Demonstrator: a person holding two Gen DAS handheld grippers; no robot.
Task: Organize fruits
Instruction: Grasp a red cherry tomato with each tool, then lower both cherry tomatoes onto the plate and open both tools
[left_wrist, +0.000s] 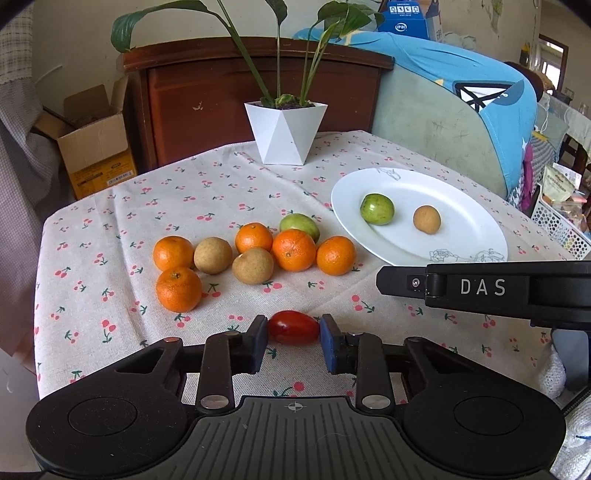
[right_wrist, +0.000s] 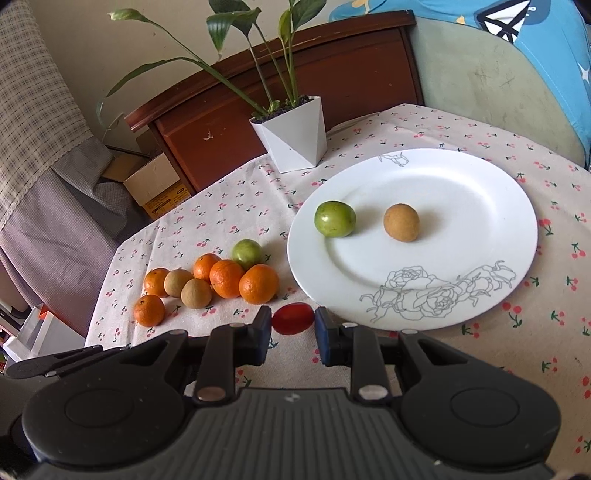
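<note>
red tomato (left_wrist: 293, 327) on tablecloth (left_wrist: 221, 192) just before white plate (right_wrist: 480, 184) | left gripper (left_wrist: 293, 334) pads flank it, contact unclear | right gripper (right_wrist: 292, 325) jaws apart, nothing held | 5 oranges (left_wrist: 173, 253) behind | plate: green fruit (right_wrist: 334, 218), brown fruit (right_wrist: 401, 222)

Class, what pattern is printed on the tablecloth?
Small red cherries with green stems on the cream tablecloth, clearest in the left wrist view.

Round white plate (right_wrist: 480, 184) right of centre frame, carrying green round fruit (right_wrist: 334, 218) left of brown round fruit (right_wrist: 401, 223). Orange-and-brown fruit cluster (right_wrist: 221, 282) on counter (right_wrist: 207, 218), left. White faceted planter (right_wrist: 295, 140) behind, upper centre.
</note>
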